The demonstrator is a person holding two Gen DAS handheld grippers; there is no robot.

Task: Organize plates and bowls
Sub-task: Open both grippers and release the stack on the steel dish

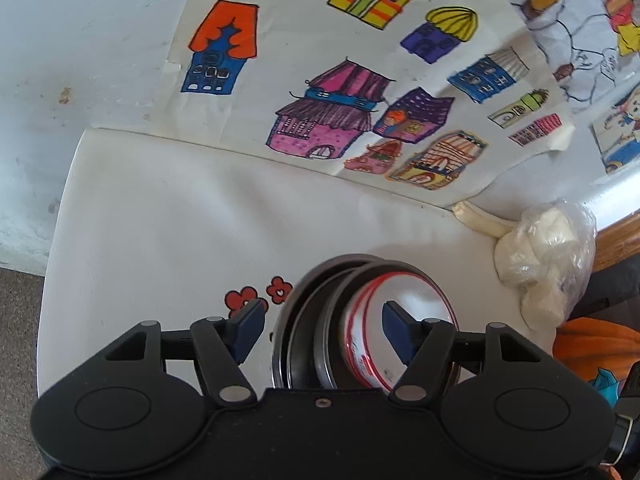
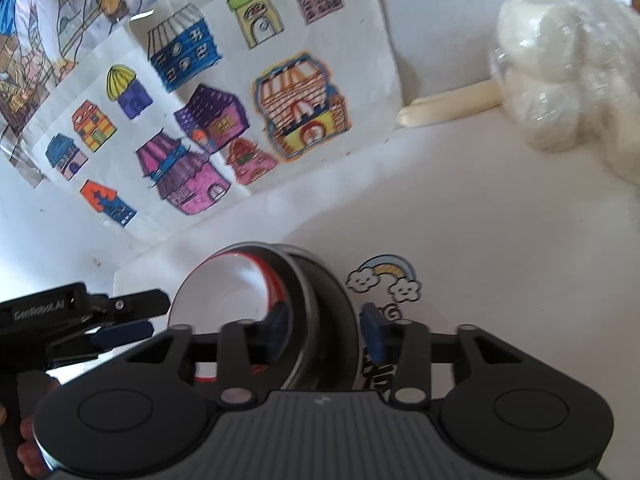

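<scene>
Bowls stacked on white table (image 1: 160, 220), below house drawing (image 1: 320, 92): white bowl with red rim (image 1: 400, 304) nested in dark metal bowl (image 1: 304, 320). Left gripper (image 1: 324, 330) spread wide, straddling stack; one pad inside white bowl, other outside by red flower stickers (image 1: 256, 296). Contact hard to judge. Right gripper (image 2: 326, 330) partly closed across dark bowl (image 2: 320, 308) wall, whether it actually pinches, can't tell. Near side of stack cut off by gripper bodies. White stuff in plastic bag (image 1: 552, 256) right of stack, blurry.
</scene>
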